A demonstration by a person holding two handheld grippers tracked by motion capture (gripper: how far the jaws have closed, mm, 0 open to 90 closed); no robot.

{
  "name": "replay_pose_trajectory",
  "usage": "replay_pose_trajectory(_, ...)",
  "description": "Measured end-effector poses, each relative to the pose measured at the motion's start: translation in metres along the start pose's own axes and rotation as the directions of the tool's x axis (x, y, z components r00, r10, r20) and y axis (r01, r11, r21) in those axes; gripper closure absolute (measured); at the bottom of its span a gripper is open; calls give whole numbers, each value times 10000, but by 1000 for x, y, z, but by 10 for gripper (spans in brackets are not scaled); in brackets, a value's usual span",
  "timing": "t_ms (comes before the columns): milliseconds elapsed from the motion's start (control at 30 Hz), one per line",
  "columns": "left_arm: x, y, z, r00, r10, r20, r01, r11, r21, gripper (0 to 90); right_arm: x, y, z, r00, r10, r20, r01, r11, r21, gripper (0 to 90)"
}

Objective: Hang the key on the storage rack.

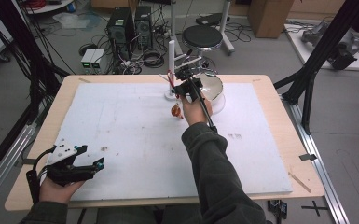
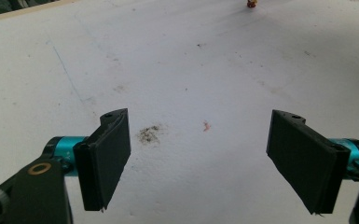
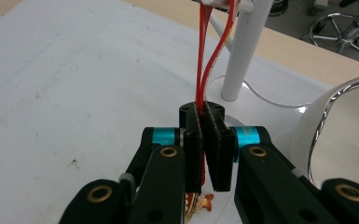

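A red looped cord [image 3: 206, 65] hangs from the arm of a white stand [image 3: 243, 51] at the far middle of the table. My right gripper [image 3: 201, 108] is shut on that cord a little below the arm; in the high view the right gripper [image 1: 182, 87] sits beside the stand [image 1: 171, 58]. A small orange and gold ornament [image 3: 200, 201] dangles under the jaws, and the ornament [image 1: 176, 111] hangs just above the board. My left gripper [image 1: 92, 156] rests near the front left corner, and the left gripper [image 2: 200, 135] is open over bare board.
A white bowl with a shiny rim [image 1: 214, 88] stands right of the stand, close to my right gripper; the bowl [image 3: 340, 135] is at the right. The white board [image 1: 135, 140] covers most of the wooden table. A dark smudge [image 2: 149, 134] marks the board.
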State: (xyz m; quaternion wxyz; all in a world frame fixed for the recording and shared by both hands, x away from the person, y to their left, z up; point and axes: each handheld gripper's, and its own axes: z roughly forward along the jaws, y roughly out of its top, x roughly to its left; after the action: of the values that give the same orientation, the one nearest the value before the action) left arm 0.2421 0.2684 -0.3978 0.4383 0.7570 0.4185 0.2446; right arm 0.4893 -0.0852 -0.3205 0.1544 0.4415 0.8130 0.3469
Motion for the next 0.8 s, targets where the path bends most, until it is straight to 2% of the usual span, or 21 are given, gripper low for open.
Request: replay_pose_trajectory(800, 1, 0, 0, 10000, -41, 0, 41, 10000, -18, 220, -10, -2, 9, 9995, 301, 39, -302, 9995, 136, 859)
